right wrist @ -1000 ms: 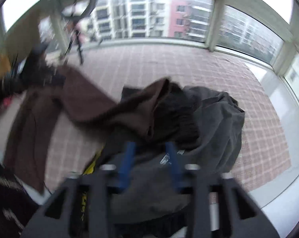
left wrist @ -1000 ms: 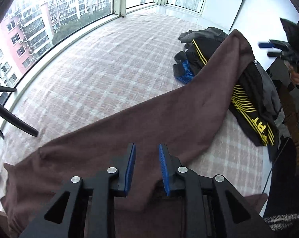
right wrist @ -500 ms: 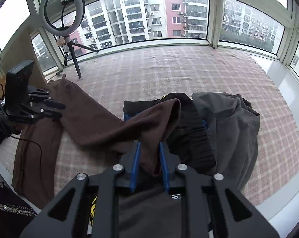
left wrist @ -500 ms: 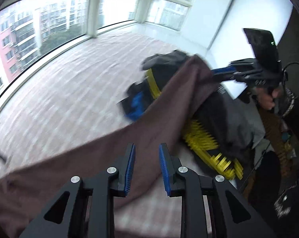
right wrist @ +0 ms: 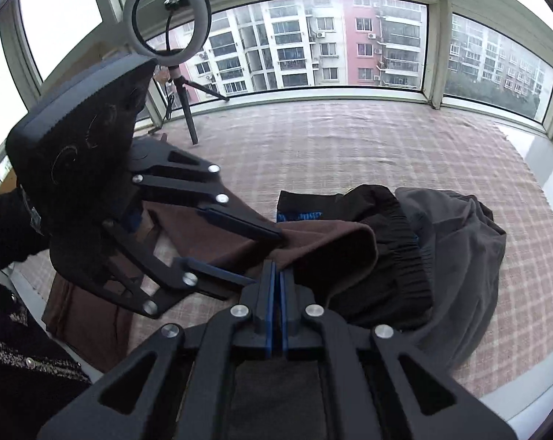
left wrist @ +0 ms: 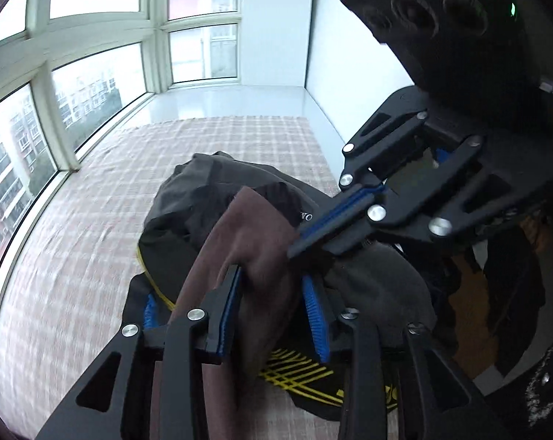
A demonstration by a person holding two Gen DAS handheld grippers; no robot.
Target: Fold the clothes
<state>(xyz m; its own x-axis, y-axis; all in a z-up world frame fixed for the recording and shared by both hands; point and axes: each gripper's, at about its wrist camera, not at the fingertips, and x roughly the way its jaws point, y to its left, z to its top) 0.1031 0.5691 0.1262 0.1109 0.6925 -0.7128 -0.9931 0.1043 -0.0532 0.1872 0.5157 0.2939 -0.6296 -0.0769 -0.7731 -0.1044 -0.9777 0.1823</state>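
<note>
The right gripper (right wrist: 276, 275) clenches the brown garment (right wrist: 324, 245) atop the clothes pile (right wrist: 456, 256) on the checked cloth (right wrist: 350, 154); the left gripper (left wrist: 273, 286), jaws just widening, straddles the same garment.

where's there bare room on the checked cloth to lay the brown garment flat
Free: the checked cloth between the clothes pile and the windows, right of the ring light tripod. Crowded: the near edge, where the brown garment, pile and both grippers meet.

The brown garment (right wrist: 324, 242) runs out of sight behind the left tool (right wrist: 265, 256); the black garment's yellow lettering (left wrist: 302, 377) is cut off, unreadable.
</note>
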